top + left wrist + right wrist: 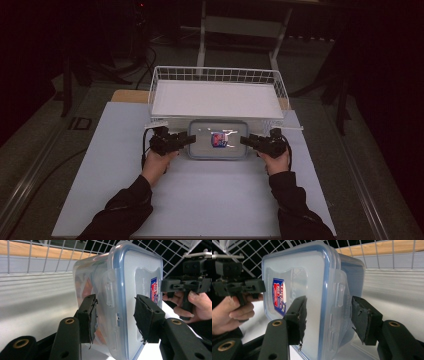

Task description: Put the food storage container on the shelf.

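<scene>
At frame centre, on the counter (200,200) just before the wire basket (217,75), sits the lidded food container (218,139). Left claw (191,138) and right claw (244,140) straddle its ends, jaws apart. Close both evenly before lifting, probably.

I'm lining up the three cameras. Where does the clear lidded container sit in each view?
High view: the container lies centre, on the table just in front of the wire basket.
Left gripper view: the container stands centre, its edge between the fingers.
Right gripper view: the container stands centre.
Shared landmark: the red and blue label on the lid.
</scene>
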Available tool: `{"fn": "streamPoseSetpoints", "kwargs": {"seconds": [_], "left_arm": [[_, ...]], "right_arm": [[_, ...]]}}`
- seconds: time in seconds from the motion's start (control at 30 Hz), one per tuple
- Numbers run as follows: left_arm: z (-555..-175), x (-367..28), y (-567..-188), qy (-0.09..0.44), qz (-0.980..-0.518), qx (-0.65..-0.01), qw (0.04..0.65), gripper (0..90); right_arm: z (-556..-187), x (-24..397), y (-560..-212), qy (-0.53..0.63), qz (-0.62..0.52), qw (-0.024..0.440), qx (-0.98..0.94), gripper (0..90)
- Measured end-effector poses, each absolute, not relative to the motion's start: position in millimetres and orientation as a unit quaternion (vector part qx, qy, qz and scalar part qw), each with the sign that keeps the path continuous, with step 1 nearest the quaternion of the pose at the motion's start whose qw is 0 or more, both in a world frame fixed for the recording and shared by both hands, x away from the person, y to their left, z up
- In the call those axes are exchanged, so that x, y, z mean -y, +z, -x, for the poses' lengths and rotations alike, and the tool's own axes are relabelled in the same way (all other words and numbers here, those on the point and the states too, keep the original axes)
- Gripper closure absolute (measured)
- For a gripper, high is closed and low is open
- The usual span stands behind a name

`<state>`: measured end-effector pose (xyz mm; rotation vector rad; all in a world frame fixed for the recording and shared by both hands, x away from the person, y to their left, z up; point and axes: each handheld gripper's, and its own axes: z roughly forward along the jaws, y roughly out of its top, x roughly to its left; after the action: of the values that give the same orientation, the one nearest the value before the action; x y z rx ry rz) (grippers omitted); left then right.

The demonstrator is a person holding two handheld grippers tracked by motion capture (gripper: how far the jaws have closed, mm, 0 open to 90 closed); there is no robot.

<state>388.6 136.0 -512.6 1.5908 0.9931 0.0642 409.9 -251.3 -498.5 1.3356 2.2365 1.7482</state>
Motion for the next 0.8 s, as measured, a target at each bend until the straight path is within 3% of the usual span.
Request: {"fn": "streamPoseSetpoints", "kwargs": {"seconds": [0.43, 0.53, 0.6, 0.67, 0.8], "left_arm": [[-390.0, -132.0, -518.8, 0.065, -0.667, -0.441, 0.597, 48.3], [-390.6, -129.0, -522.3, 0.052, -0.667, -0.452, 0.59, 49.1], [-391.4, -128.5, -525.4, 0.063, -0.665, -0.458, 0.587, 44.0], [-392.1, -128.6, -525.5, 0.064, -0.666, -0.457, 0.586, 43.9], [-392.1, -128.1, -525.0, 0.061, -0.664, -0.461, 0.585, 43.7]], "right_arm": [[-411.0, 247.4, -501.1, 0.561, -0.443, 0.022, -0.699, 44.5], [-412.0, 245.4, -502.4, 0.552, -0.45, 0.027, -0.702, 40.3], [-413.0, 242.8, -505.4, 0.534, -0.458, 0.037, -0.71, 37.5], [-412.7, 242.3, -507.0, 0.542, -0.464, 0.035, -0.7, 41.5], [-411.8, 236.7, -503.1, 0.533, -0.464, 0.063, -0.705, 39.2]]}}
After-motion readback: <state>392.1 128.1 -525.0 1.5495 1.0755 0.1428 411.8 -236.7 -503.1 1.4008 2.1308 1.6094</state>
